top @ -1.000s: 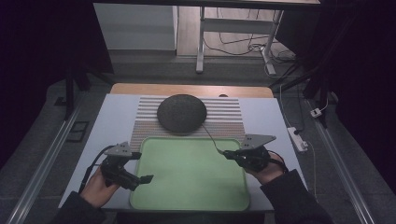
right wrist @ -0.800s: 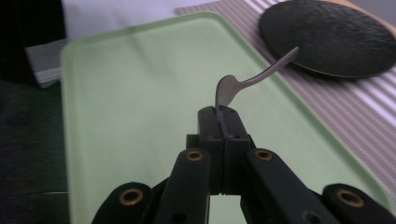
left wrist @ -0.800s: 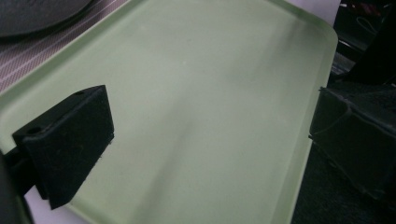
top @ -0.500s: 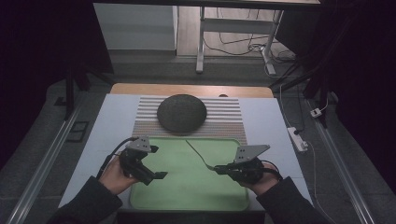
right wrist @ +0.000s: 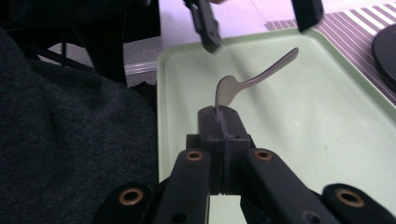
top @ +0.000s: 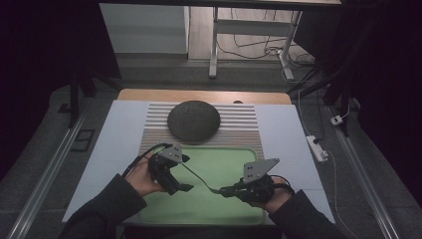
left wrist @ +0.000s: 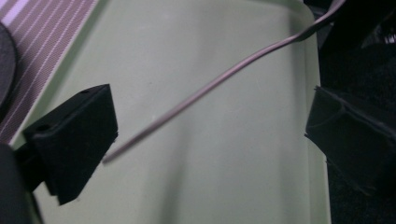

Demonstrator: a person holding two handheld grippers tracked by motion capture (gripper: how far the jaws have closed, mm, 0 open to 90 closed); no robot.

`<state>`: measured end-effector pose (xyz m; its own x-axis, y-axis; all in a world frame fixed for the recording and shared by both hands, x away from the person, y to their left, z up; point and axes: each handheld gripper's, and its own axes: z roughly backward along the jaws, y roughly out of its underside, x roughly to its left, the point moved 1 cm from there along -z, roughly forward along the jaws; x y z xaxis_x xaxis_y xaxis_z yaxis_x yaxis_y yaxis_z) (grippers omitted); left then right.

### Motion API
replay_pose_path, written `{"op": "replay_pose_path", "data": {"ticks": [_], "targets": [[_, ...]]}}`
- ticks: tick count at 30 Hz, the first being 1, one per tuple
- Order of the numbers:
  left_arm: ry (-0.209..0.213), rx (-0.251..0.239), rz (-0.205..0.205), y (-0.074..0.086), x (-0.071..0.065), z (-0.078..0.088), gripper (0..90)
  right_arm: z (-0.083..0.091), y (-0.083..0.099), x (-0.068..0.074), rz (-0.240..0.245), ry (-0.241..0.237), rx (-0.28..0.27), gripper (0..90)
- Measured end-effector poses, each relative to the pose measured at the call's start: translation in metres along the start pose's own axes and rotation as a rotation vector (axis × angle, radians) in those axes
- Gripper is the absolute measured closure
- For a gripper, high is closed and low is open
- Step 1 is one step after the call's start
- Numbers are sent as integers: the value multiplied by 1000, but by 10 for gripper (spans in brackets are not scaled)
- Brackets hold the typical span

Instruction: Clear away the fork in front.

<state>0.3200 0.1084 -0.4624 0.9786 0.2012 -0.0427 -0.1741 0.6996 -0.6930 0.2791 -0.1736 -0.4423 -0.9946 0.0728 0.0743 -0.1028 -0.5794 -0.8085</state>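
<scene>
Both hands have drawn inward over the pale green plastic tray point(top: 209, 209) on the desk. Right tongs point(right wrist: 222, 117) clamp a thin grey metal spoon point(right wrist: 252, 79) by its bowl — handle aloft above the tray. Left tongs point(left wrist: 205, 126) gape wide, straddling the handle; centre it before closing.

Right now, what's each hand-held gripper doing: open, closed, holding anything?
Left hand-held gripper: open, the spoon's handle between its jaws, not gripped.
Right hand-held gripper: closed on the spoon's bowl end, over the green tray.

Pale green tray point(top: 209, 209), brown-and-white striped mat point(top: 244, 127), dark grey dome point(top: 193, 120).
</scene>
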Motion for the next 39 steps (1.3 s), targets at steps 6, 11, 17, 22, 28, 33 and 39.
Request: {"op": "replay_pose_path", "data": {"ticks": [6,11,17,22,28,33,39], "targets": [[22,31,-70,-1,1,-5,215,0,-2,3,21,-40,-1,898],[26,73,-158,-1,-2,-7,385,0,-3,4,24,-64,-9,898],[18,94,-232,0,-9,-8,572,-1,-4,6,29,-91,-4,898],[37,118,-287,1,-13,-10,678,-3,-3,6,31,-102,11,898],[57,155,-373,2,-17,-13,756,-5,-3,6,36,-131,28,898],[71,177,-427,2,-19,-15,792,-7,-2,5,26,-154,39,895],[112,207,-430,3,-21,-17,863,-3,0,-6,-31,-62,6,781]]}}
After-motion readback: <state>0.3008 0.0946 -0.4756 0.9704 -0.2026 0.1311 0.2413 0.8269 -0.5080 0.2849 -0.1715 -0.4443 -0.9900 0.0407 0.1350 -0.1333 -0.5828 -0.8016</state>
